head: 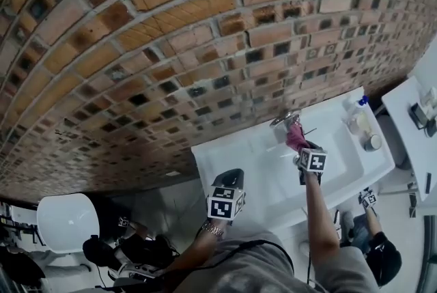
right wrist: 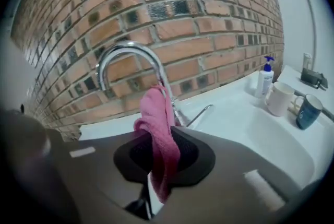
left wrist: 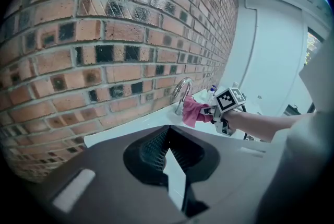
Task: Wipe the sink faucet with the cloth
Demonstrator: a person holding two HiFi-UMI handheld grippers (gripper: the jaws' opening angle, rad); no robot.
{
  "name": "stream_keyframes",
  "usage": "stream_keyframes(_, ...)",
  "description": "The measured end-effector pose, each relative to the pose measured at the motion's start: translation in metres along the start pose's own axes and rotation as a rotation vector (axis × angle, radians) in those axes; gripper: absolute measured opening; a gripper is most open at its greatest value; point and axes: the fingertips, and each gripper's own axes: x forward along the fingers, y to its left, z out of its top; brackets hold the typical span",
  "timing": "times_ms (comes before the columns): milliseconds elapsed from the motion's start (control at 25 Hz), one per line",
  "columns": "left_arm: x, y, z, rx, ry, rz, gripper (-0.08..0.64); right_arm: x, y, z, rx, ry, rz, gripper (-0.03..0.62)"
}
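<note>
Against faucet [right wrist: 125, 48], right gripper [right wrist: 158, 173] pinches cloth [right wrist: 157, 116]

A patterned brick wall [head: 171, 46] rises behind the white countertop [head: 225, 155].

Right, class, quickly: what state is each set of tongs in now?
Left tongs: closed, nothing between them.
Right tongs: closed on the pink cloth, held at the faucet.

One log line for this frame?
right hand-held gripper: shut on pink cloth | pink cloth: against faucet neck | left hand-held gripper: shut, empty, away from faucet
</note>
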Motion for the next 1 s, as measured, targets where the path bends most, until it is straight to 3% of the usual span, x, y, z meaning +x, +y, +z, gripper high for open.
stream_keyframes(240, -0.011, -0.028, -0.042, -0.038, 0.042, -0.022, 0.018, -0.056, 0.109, -0.023, -0.004, -0.064, 0.185, 0.032)
stream_keyframes(440, -0.037, -0.029, -0.056, -0.044, 0.015, -0.015, 0.017, -0.12, 0.202, -0.047, -0.016, -0.109, 0.298, 0.032)
stream_keyframes(640, -0.088, -0.029, -0.083, -0.047, -0.047, -0.023, 0.018, -0.183, 0.261, -0.088, -0.08, -0.139, 0.289, 0.034)
stream_keyframes(840, -0.14, -0.026, -0.141, -0.073, -0.059, -0.026, 0.014, -0.24, 0.3, -0.15, -0.028, -0.151, 0.259, 0.034)
stream_keyframes(1000, -0.174, -0.032, -0.18, -0.08, -0.052, -0.044, 0.011, -0.279, 0.322, -0.207, -0.061, -0.102, 0.209, 0.033)
